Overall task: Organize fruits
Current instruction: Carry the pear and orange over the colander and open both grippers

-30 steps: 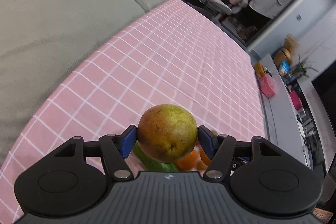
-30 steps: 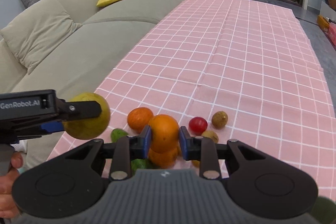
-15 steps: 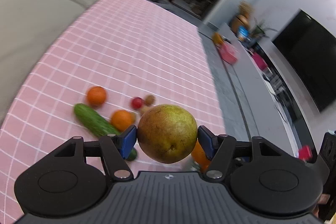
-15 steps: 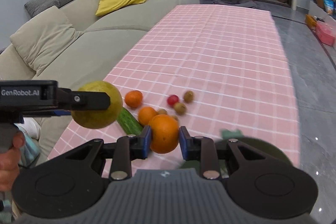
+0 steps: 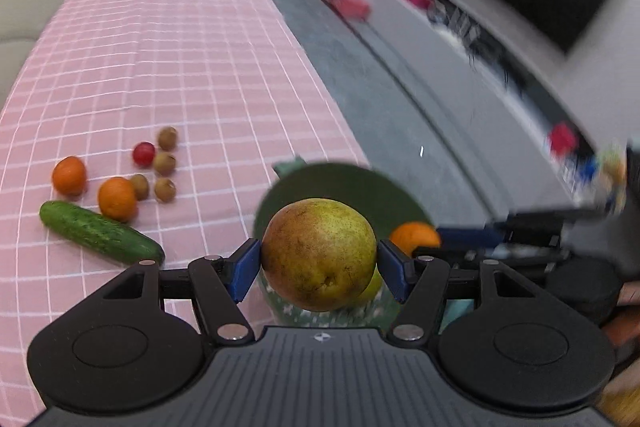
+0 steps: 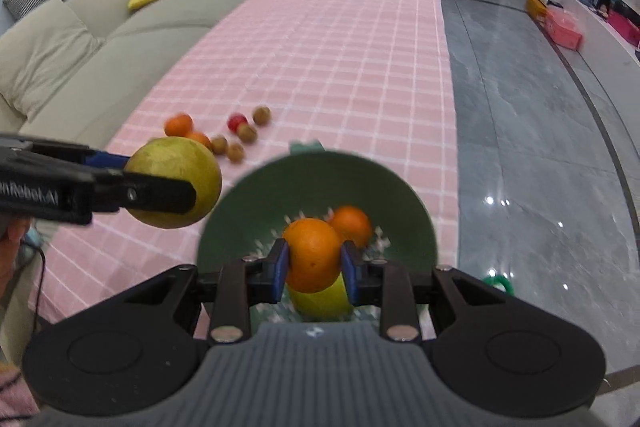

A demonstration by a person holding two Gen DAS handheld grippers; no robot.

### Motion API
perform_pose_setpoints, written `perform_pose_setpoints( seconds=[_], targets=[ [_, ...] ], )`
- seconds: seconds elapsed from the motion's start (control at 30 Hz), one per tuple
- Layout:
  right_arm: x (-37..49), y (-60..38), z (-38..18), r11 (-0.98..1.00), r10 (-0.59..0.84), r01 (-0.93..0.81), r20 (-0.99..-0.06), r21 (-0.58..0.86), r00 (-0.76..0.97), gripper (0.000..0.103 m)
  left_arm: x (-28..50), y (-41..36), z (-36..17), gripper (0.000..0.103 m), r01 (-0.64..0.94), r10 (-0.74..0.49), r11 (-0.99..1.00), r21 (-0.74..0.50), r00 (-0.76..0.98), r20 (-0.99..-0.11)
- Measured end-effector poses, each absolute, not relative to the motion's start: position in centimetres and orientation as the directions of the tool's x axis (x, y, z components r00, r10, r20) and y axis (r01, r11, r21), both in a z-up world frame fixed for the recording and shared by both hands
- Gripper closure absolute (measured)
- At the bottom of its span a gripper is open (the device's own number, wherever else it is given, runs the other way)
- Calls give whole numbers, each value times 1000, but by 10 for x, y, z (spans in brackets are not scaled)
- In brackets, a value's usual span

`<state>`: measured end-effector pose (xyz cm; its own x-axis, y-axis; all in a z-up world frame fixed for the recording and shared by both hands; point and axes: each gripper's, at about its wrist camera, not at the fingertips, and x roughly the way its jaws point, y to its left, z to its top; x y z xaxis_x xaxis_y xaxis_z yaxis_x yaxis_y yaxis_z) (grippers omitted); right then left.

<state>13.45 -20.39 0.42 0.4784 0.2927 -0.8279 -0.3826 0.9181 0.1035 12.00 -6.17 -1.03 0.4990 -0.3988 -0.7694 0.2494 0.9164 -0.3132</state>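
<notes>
While the left gripper (image 6: 168, 187), marked "Robot.AI", clamps a pear (image 5: 319, 254), right gripper (image 6: 313, 264) fingers pinch an orange (image 6: 313, 254).

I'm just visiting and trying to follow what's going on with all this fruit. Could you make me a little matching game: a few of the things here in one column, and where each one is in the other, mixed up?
Things:
1. pear
2. cucumber
3. yellow fruit
4. held orange

Places:
A. lying on the pink checked cloth
B. gripped by the right gripper
C. lying in the green bowl
D. gripped by the left gripper

Pairs: 1-D, 2-A, 3-C, 4-B
</notes>
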Motion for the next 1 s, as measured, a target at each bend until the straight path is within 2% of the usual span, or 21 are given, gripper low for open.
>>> perform_pose_setpoints(
  seconds=[0.27,0.6,1.0],
  targets=[
    [140,-211,-16,908,224,-416,-883,36,412,78,116,-102,-28,30,379,-297,916,-132,420,-858],
    [155,-202,-34,874,129,-480,-915,-77,382,78,126,-123,-38,30,455,-178,890,40,428,-886],
    [175,-198,-50,848,69,-512,-929,-138,365,78,149,-125,-57,30,448,-166,893,42,415,-895]
  ],
)
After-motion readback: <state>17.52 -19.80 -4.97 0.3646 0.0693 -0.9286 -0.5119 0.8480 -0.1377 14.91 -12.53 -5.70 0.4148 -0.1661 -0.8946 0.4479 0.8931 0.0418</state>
